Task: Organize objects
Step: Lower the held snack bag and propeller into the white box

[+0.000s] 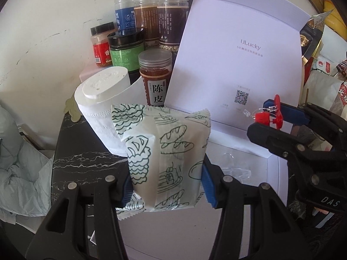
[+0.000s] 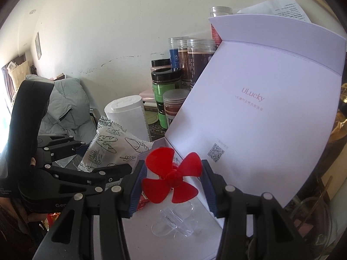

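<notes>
My left gripper (image 1: 167,186) is shut on a white snack packet (image 1: 164,151) printed with green bread drawings and holds it over the open white box's left side (image 1: 238,195). The packet also shows in the right wrist view (image 2: 115,149). My right gripper (image 2: 172,182) is shut on a small red propeller (image 2: 173,175) above the box floor (image 2: 151,234); it shows in the left wrist view (image 1: 269,119) at the right. A clear plastic propeller (image 2: 173,218) lies on the box floor below it.
The box lid (image 1: 238,54) stands upright behind. A toilet paper roll (image 1: 102,99) and several spice jars (image 1: 151,28) stand at the back left on a dark marble table (image 1: 82,151). Grey cloth (image 1: 19,162) lies left; packaged goods (image 1: 321,69) crowd the right.
</notes>
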